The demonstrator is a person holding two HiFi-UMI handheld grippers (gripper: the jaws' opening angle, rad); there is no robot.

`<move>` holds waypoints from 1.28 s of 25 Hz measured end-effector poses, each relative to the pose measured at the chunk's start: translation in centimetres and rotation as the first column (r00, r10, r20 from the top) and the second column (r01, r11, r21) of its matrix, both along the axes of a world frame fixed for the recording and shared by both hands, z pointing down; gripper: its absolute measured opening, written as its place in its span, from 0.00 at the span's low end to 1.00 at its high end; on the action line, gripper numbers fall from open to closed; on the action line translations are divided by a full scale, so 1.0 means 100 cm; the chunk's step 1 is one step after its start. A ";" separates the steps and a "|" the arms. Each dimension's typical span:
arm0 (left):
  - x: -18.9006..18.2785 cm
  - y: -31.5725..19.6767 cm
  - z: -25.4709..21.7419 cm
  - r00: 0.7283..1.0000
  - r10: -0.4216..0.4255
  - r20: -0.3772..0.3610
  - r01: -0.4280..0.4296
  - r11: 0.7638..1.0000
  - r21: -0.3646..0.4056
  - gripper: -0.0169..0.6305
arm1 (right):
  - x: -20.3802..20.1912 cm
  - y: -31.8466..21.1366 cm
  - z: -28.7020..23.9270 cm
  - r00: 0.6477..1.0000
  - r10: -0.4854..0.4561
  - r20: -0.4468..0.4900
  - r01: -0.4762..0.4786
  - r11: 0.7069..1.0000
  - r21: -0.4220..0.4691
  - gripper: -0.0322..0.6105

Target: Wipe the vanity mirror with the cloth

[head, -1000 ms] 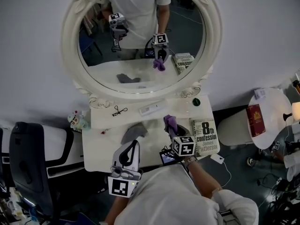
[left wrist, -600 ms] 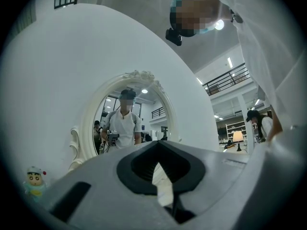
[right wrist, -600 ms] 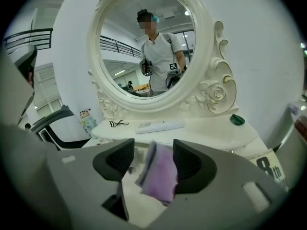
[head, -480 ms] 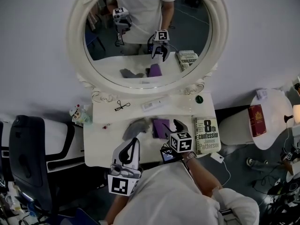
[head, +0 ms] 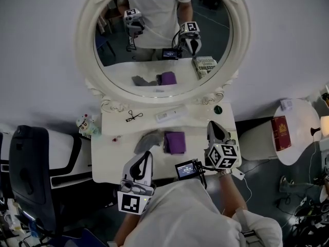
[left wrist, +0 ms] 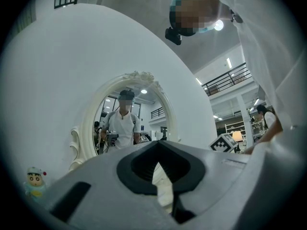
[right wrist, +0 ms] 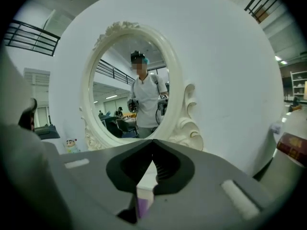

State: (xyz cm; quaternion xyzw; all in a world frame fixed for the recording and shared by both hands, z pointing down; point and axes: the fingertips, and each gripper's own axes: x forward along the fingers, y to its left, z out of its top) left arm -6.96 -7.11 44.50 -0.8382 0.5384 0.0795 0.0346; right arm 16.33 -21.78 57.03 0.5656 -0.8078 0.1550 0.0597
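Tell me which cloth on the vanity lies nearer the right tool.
The purple cloth, folded flat. The grey cloth lies crumpled beyond it, farther from the right tool.

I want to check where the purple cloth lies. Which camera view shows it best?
The head view: the purple cloth lies whole and flat on the vanity table, beside a grey cloth. The right gripper view shows only a purple sliver beyond its jaws. The left gripper view does not show it.
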 end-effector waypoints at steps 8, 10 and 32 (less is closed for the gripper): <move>-0.005 -0.002 0.007 1.000 0.001 0.028 0.000 1.000 -0.027 0.04 | 0.064 0.022 -0.111 0.997 -0.057 0.044 0.047 0.978 0.205 0.06; -0.006 -0.002 0.006 1.000 0.002 0.029 -0.001 1.000 -0.021 0.04 | 0.065 0.036 -0.136 0.987 -0.112 0.113 0.084 0.970 0.227 0.06; -0.046 0.041 0.013 0.991 0.076 -0.112 -0.077 0.997 -0.010 0.04 | -0.223 0.182 -0.062 0.853 -0.500 0.153 0.500 0.865 0.042 0.06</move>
